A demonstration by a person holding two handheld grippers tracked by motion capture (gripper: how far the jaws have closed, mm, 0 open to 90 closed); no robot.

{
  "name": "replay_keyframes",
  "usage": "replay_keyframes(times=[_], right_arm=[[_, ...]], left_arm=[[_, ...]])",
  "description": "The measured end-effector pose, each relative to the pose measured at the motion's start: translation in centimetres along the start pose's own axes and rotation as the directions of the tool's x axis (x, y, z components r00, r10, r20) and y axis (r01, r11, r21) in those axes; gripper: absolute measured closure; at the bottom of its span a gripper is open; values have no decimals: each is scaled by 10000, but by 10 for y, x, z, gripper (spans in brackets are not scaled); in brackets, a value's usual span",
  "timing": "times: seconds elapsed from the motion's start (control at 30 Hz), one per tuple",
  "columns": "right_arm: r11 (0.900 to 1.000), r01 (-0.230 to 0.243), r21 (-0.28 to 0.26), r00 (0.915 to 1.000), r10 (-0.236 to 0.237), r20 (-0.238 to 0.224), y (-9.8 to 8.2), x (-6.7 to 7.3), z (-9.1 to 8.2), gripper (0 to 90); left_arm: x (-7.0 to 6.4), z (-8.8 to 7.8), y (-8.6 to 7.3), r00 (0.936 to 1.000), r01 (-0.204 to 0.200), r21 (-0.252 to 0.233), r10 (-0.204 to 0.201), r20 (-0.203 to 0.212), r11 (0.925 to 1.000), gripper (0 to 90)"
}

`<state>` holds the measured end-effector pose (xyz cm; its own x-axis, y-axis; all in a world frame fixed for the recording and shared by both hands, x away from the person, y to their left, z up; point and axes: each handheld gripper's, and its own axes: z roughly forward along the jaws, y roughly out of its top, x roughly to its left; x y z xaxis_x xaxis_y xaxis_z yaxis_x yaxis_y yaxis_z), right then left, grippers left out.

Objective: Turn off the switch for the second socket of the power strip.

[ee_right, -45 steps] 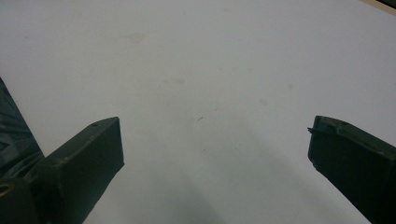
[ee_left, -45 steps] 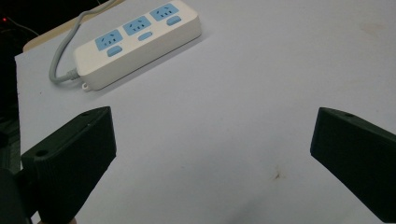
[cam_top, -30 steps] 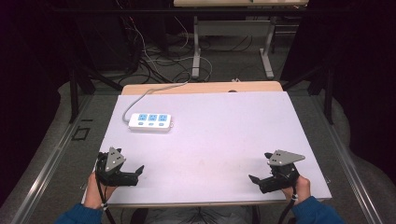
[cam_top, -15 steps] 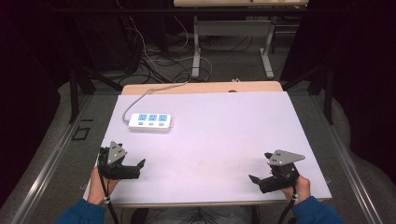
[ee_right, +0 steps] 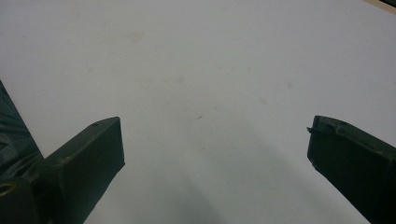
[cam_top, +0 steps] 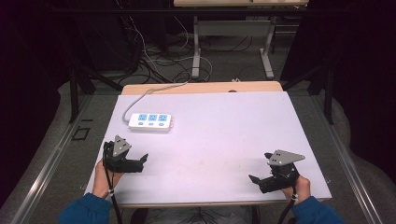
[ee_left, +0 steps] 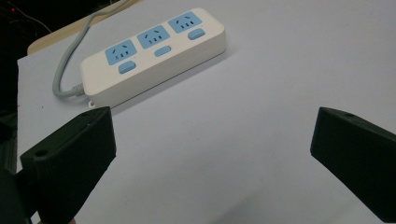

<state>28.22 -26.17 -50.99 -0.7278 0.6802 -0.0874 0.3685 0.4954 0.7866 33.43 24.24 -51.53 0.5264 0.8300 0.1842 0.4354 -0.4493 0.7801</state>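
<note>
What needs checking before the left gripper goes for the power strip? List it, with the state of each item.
1. Left gripper jaws open wide: ok, seen in the left gripper view.
2. Left gripper empty: ok.
3. Power strip in front of the left gripper, apart from it: ok; it lies flat, sockets up.
4. Path to the strip free: ok, bare table between them.
5. Cord clear of the jaws: ok, it leaves the strip's far end and runs off the table's back edge.
6. Right gripper out of the way: ok, open and empty over the table's near right corner.
</note>
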Motion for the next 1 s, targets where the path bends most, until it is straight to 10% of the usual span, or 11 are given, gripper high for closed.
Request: replay_keyframes(times=[1.0], right_arm=[[10000, -20, -7, 10000, 20, 15, 0, 0, 0, 34]], left_arm=[[17, 39, 26, 9999, 93, 407, -90, -75, 9991, 2]])
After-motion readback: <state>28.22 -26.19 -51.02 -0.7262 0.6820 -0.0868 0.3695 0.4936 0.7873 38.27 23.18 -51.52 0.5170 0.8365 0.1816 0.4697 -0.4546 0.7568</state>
